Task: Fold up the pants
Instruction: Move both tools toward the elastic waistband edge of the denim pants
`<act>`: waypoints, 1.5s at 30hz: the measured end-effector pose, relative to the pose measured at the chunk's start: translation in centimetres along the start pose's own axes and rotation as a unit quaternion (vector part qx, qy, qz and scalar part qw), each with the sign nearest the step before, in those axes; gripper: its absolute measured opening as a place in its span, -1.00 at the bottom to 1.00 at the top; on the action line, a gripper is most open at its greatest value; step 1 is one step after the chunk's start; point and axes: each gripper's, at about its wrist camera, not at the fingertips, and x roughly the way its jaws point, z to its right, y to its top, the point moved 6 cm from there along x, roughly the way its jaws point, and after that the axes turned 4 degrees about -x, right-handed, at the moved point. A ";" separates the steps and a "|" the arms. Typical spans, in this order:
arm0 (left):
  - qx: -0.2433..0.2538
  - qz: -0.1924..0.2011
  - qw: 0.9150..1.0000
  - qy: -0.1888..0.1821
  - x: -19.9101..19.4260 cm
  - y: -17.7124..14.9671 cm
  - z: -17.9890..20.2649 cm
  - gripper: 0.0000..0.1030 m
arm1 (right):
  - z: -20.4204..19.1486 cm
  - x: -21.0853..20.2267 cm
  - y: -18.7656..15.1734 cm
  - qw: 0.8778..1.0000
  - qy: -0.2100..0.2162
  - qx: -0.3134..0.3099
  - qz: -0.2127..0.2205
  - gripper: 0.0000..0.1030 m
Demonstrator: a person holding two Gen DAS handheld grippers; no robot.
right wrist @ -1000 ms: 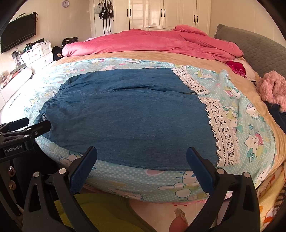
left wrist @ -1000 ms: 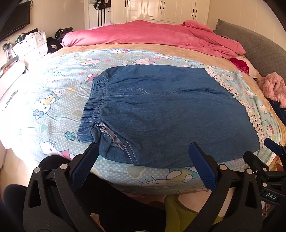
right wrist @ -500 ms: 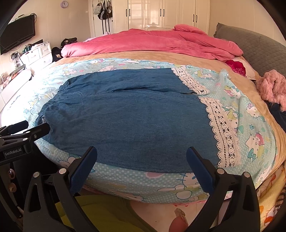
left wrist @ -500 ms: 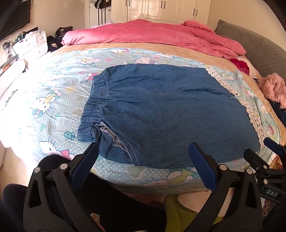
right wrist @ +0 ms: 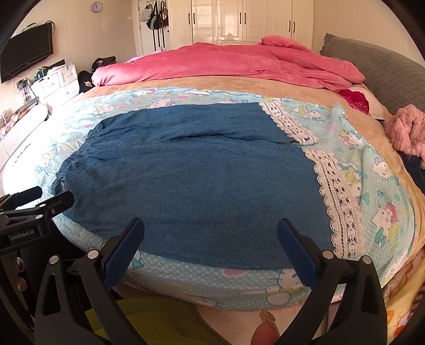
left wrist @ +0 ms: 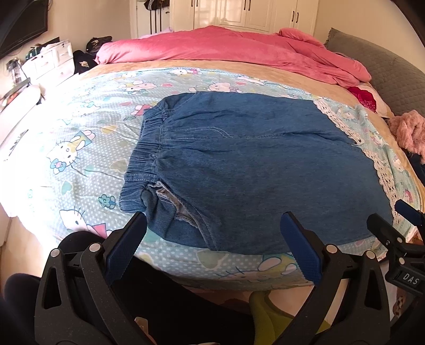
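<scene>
1. Left gripper (left wrist: 212,246) is hovering wide open just off the waistband (left wrist: 143,159) corner.
2. The pants (right wrist: 191,180) are lying flat across the bed (right wrist: 186,276); pinching both near-edge layers together would be best.
3. Right gripper (right wrist: 209,244) is gaping wide near the lace hem (right wrist: 337,201).

Both wrist views face across the bed (left wrist: 79,148) from its near edge (sharing the pants (right wrist: 202,180))

A bed covered by a pale blue cartoon-cat sheet (right wrist: 377,185). A rumpled pink duvet (right wrist: 225,66) lies across its far side, a grey quilted headboard (right wrist: 385,69) at right. White wardrobes (right wrist: 239,21) line the back wall; a dark television (right wrist: 26,55) hangs at left above white drawers (right wrist: 57,82).
</scene>
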 end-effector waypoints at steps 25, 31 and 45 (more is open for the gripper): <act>-0.040 -0.019 0.998 0.033 4.9 5.7 -6.8 0.83 | -1.8 8.7 11.1 0.999 0.022 -0.042 0.003 0.92; -0.048 -0.027 0.998 0.040 6.6 8.1 -8.7 0.83 | -3.0 11.4 13.9 0.998 0.037 -0.058 -0.003 0.92; -0.034 -0.041 0.997 0.054 10.5 12.3 -9.6 0.83 | -4.9 17.5 18.7 0.993 0.035 -0.113 -0.015 0.92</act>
